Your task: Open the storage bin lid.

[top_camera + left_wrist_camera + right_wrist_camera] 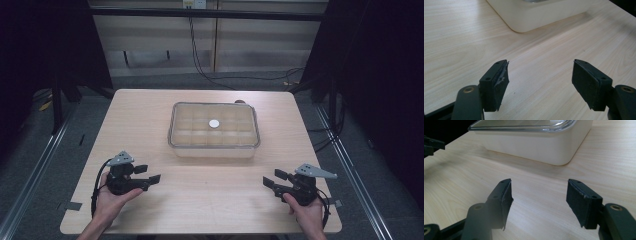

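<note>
A clear-lidded rectangular box (214,131) with a grid of compartments stands at the table's middle; a small white round knob (214,123) sits on its lid. My left gripper (150,173) rests near the front left, held by a hand, its jaws open and empty, pointing right. My right gripper (271,179) is at the front right, open and empty, pointing left. In the left gripper view the box's cream corner (529,17) lies ahead of the open gripper (540,72). The right gripper view shows the box (536,142) beyond its open gripper (539,192).
The light wooden table (200,195) has bare surface between the two grippers and around the box. Dark floor, metal rails and cables surround it. The other gripper's tip (431,145) appears at the left edge of the right gripper view.
</note>
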Demonstrator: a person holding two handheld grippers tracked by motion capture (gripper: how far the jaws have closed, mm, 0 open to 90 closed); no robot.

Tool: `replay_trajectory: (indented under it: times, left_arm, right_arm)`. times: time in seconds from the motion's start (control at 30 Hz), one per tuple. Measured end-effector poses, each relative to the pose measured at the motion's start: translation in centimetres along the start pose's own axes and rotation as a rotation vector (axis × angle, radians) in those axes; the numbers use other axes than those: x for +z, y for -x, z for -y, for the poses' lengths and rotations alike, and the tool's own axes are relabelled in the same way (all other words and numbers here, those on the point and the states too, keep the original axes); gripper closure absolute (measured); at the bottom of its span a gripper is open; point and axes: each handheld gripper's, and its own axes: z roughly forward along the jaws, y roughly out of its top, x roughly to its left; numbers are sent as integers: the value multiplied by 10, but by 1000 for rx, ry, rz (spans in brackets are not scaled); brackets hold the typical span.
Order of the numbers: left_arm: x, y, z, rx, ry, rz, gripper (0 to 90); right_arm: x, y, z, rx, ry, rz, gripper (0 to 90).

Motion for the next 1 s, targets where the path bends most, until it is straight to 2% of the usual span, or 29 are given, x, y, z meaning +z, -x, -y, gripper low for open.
replay_trajectory:
  times: [0.03,0.1,0.17,0.2,0.27,0.37,0.47,0.5,0.63,0.7,0.8,0.87,0.93,1.0]
  left_arm:
    - [0,0,-2,1,2,-6,284]
    - [-3,0,-8,31,11,-36,280]
    - [-7,-3,-13,26,34,-33,280]
    - [-8,-4,-15,24,40,-31,280]
    - [-10,-6,-18,26,46,-31,280]
    - [-9,-8,-21,20,43,-22,275]
    - [-6,-11,-23,15,29,-10,270]
    - [-5,-11,-23,7,30,-5,268]
    - [-2,-10,-21,8,20,12,273]
    - [0,-10,-22,13,15,20,273]
    - [3,-10,-24,7,11,11,272]
    - [4,-11,-29,-2,9,-7,298]
    - [4,-14,-34,-2,20,-4,308]
    - [5,-17,-40,-4,26,-6,290]
  right_arm:
    - [1,-1,-2,-11,-3,-1,378]
    - [3,-3,-6,-40,-19,-7,371]
    - [5,-3,-11,-36,-19,-43,377]
    - [6,-4,-13,-37,-20,-47,379]
    - [6,-4,-16,-56,-11,-14,392]
    - [9,-2,-22,-41,-13,-33,407]
    - [11,-1,-28,-43,-25,-15,417]
    - [12,-1,-30,-49,-28,-6,401]
    - [17,-1,-39,-47,-50,-27,313]
    - [20,0,-43,-48,-43,-39,299]
    - [24,3,-52,-41,-36,-45,277]
    - [26,4,-57,-44,-19,-38,292]
    - [27,4,-62,-60,0,4,336]
    - [29,4,-66,-86,12,21,325]
